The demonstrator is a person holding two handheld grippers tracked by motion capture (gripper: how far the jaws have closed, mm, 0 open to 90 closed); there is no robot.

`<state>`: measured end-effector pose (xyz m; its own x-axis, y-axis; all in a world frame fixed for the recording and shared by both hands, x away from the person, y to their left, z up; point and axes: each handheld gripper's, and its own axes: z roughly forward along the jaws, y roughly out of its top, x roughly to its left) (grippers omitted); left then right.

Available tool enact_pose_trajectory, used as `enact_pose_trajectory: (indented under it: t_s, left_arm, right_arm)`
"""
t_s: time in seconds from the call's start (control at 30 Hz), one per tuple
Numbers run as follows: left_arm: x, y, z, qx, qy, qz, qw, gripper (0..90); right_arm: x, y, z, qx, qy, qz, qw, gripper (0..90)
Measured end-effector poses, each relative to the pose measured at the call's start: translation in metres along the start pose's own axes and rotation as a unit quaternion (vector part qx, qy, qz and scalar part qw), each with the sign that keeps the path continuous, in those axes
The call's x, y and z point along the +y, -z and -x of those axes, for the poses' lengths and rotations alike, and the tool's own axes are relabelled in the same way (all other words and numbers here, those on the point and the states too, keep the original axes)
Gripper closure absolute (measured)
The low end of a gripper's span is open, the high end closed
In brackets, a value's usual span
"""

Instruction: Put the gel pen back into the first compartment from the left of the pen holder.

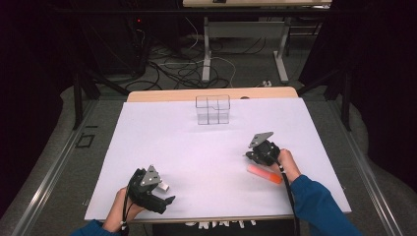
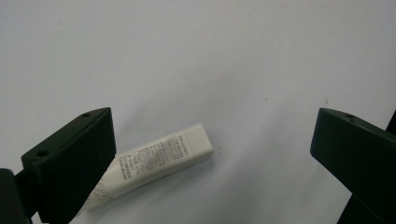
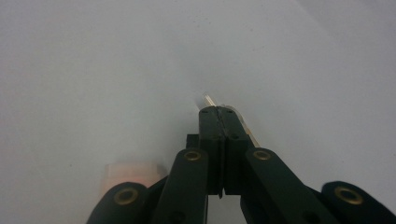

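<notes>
My left gripper (image 2: 215, 121) hangs open over the white table, jaws spread wide. A white tube with small print (image 2: 161, 161) lies flat between them, its tail hidden behind the left jaw. In the high view that gripper (image 1: 164, 192) is at the front left, with the white tube (image 1: 164, 187) beside it. My right gripper (image 3: 218, 109) is shut, tips low over the table. A small clear piece (image 3: 208, 99) pokes out past the tips; whether it is held is unclear. An orange tube (image 1: 264, 174) lies just behind the right gripper (image 1: 254, 155) and shows blurred (image 3: 133, 173) beside the jaws.
A clear plastic organiser with compartments (image 1: 212, 109) stands at the back middle of the white table top (image 1: 196, 142). Beyond the far edge are table legs (image 1: 206, 49) and cables on the floor. The person's blue sleeves come in from the bottom.
</notes>
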<state>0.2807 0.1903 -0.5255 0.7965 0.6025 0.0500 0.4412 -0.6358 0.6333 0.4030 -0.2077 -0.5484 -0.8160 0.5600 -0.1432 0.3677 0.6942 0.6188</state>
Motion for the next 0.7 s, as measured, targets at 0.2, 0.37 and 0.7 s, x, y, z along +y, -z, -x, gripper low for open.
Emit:
enact_pose_trajectory:
  t_s: [0.2,0.37,0.7]
  left_arm:
    - [0.000,0.000,0.000,-0.001,-0.001,-0.001,1.0000,0.3]
    - [-0.001,-0.001,0.001,0.004,0.000,0.007,1.0000,0.3]
    - [0.000,-0.002,0.001,0.004,0.000,0.006,1.0000,0.3]
  right_arm:
    - [0.002,-0.002,0.002,-0.009,-0.010,-0.004,0.9999,90.0]
    - [0.004,-0.003,0.005,-0.016,-0.022,-0.007,0.9996,90.0]
    - [0.004,-0.006,0.011,-0.035,-0.045,-0.008,0.9983,90.0]
